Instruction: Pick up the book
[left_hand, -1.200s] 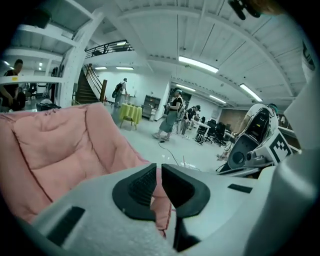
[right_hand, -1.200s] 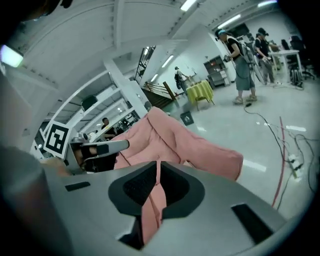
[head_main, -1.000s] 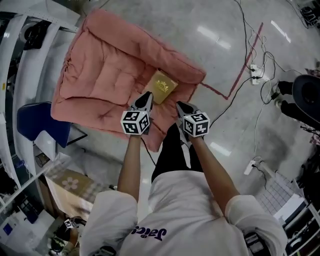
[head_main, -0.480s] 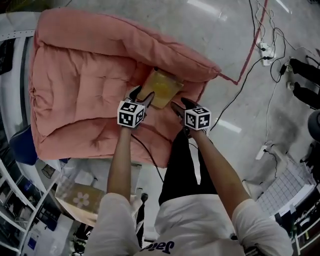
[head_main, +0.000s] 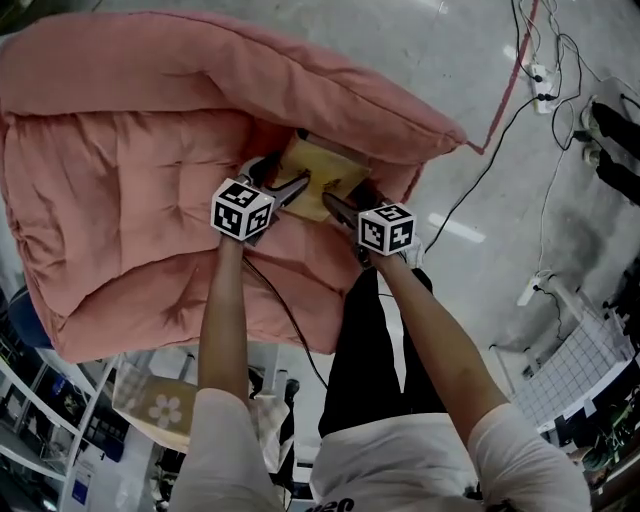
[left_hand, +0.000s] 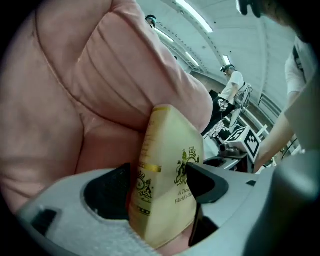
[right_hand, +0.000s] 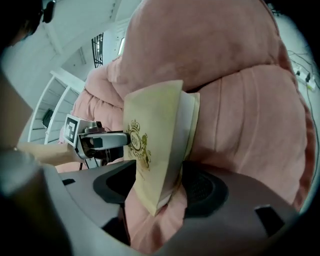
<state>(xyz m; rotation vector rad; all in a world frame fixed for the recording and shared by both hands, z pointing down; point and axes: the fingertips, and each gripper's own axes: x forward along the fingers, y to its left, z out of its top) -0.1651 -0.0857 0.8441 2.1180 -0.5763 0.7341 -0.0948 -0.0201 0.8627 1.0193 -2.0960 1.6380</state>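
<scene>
A cream-gold book (head_main: 318, 172) lies on the pink cushion (head_main: 130, 180), against its raised far rim. My left gripper (head_main: 280, 177) is at the book's left near corner. In the left gripper view its jaws are opening and the book (left_hand: 167, 150) stands between them, with the left gripper (left_hand: 160, 182) straddling its edge. My right gripper (head_main: 350, 197) is at the right near corner. Its jaws are opening too, and the book (right_hand: 155, 135) sits between them with small gaps beside the pads of the right gripper (right_hand: 157, 187).
The grey floor to the right carries black cables (head_main: 500, 110), a red tape line (head_main: 512, 85) and a power strip (head_main: 541, 72). A flower-printed box (head_main: 160, 405) stands at the lower left. People (left_hand: 232, 82) stand far off behind the cushion.
Both grippers have come down from above the cushion to the book. Their jaws went from shut to wide and now straddle the book's near corners.
</scene>
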